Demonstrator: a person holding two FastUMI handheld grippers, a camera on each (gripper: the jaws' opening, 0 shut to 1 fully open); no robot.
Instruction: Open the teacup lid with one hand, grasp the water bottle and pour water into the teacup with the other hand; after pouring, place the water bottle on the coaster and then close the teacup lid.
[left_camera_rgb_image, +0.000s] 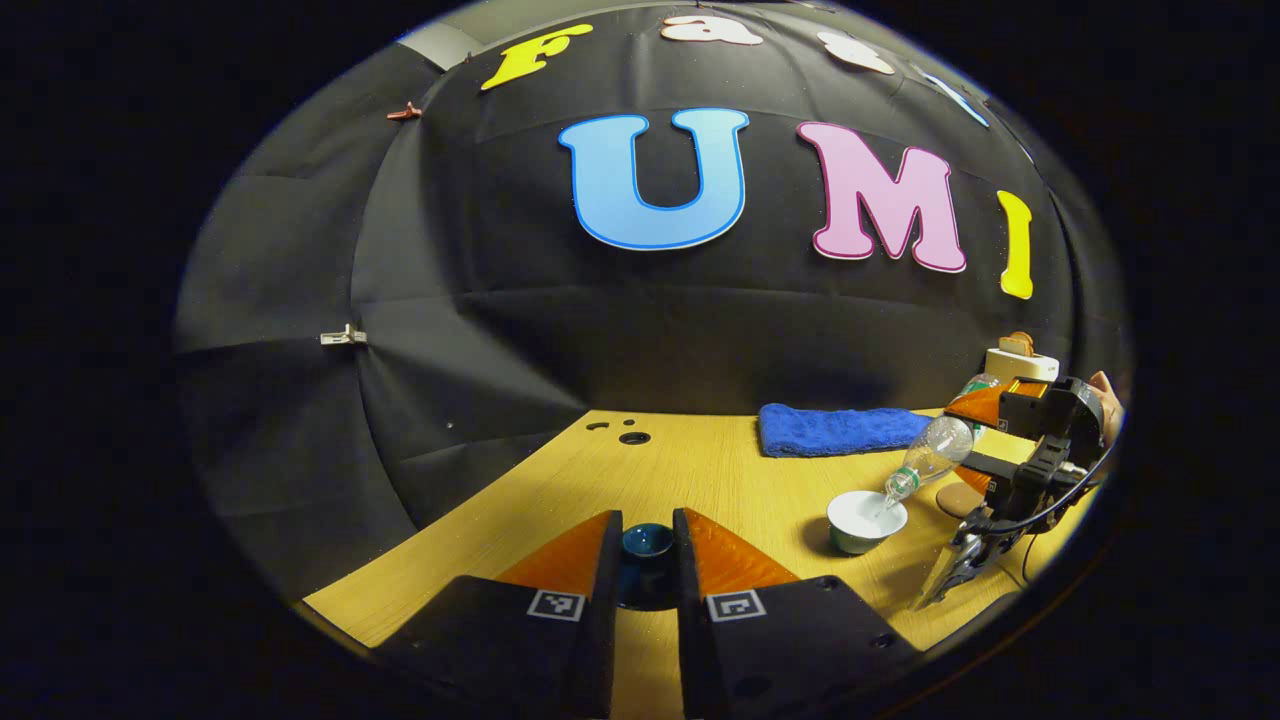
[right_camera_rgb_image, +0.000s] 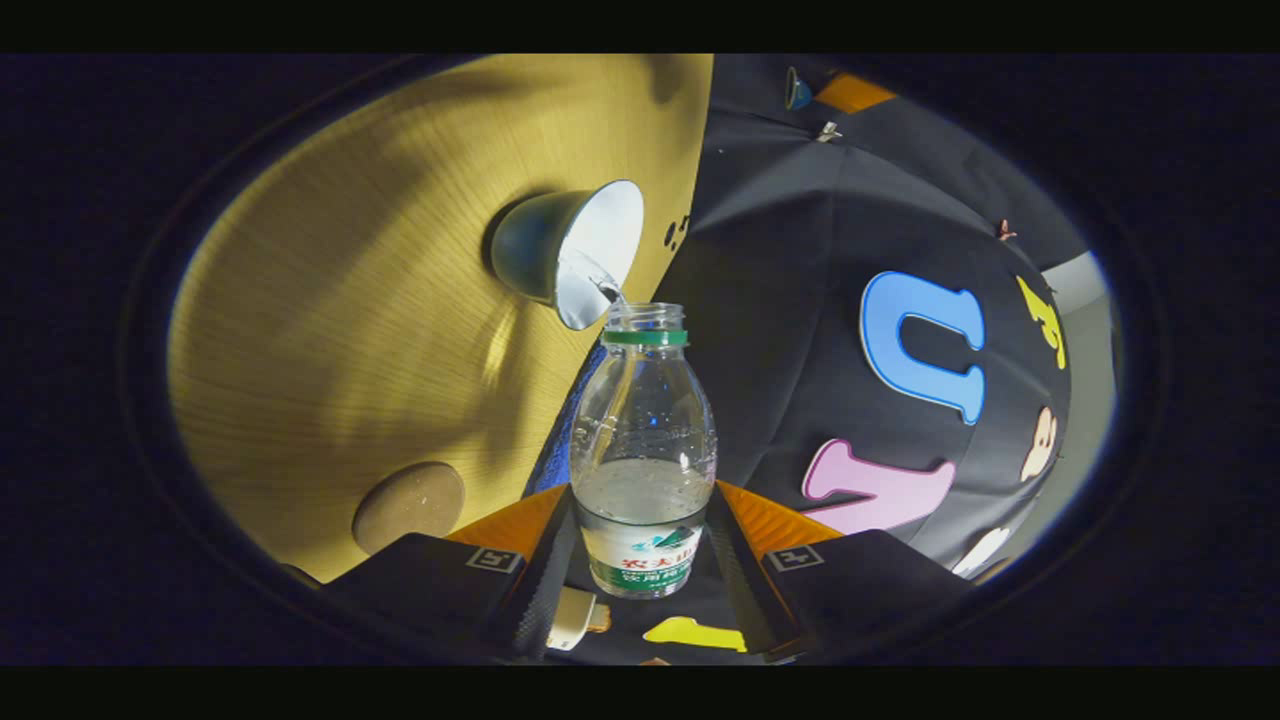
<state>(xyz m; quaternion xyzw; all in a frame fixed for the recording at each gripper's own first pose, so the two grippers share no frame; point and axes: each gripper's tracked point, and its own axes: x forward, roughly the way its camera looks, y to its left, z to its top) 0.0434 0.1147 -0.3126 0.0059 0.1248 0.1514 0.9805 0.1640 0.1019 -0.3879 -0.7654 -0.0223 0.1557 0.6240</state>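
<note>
Right gripper view: my right gripper (right_camera_rgb_image: 640, 560) clamps the tilted water bottle (right_camera_rgb_image: 643, 450), pouring into the teacup (right_camera_rgb_image: 570, 250); my left gripper (left_camera_rgb_image: 646, 570) grips the lid (left_camera_rgb_image: 647, 543) clear.

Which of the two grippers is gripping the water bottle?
The right gripper: its fingers clamp the tilted water bottle, pouring into the teacup. The left gripper holds the dark blue lid instead.
</note>
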